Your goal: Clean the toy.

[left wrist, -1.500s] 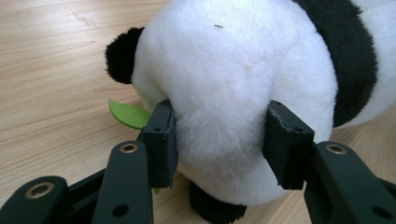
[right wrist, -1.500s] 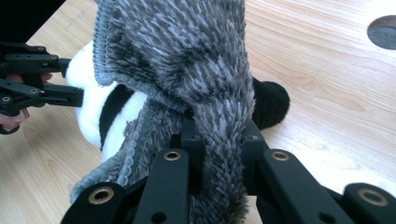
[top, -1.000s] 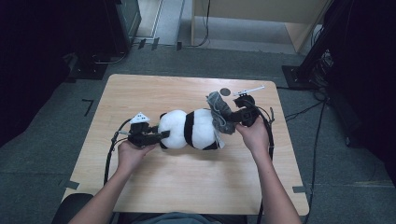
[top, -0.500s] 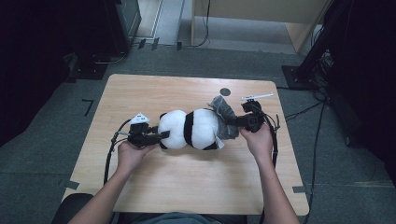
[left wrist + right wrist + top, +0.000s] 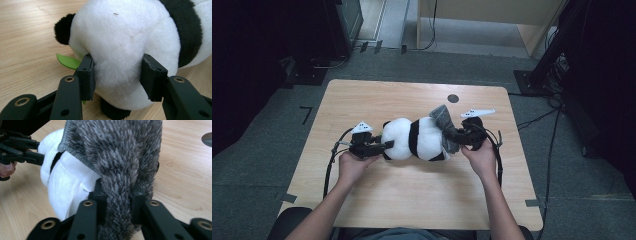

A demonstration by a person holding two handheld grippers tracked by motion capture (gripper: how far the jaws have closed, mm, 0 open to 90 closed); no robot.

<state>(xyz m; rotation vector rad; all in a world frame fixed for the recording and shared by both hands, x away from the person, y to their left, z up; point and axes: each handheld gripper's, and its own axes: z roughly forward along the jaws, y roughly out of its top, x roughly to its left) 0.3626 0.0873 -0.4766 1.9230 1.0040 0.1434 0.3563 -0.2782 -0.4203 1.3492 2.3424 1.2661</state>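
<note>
A black-and-white plush panda (image 5: 412,140) lies on its side in the middle of the wooden table (image 5: 412,200). My left gripper (image 5: 384,146) is shut on its white head; in the left gripper view the pads (image 5: 86,75) dent the fur on both sides of the panda (image 5: 125,37), with a green felt leaf (image 5: 67,61) beside them. My right gripper (image 5: 453,136) is shut on a grey fuzzy knitted cloth (image 5: 443,119) draped over the panda's other end. Its jaws have just eased open slightly, with the cloth (image 5: 117,152) still pinched in the gripper (image 5: 117,197).
A small dark round spot (image 5: 453,98) marks the table behind the panda. Cables (image 5: 329,170) trail from both grippers across the tabletop. Dark equipment stands left and right of the table, and a wooden cabinet (image 5: 532,30) stands at the back.
My right hand has come down and nearer to the front edge with the grey cloth, which now lies lower over the panda's end. The left hand and panda have kept still.
</note>
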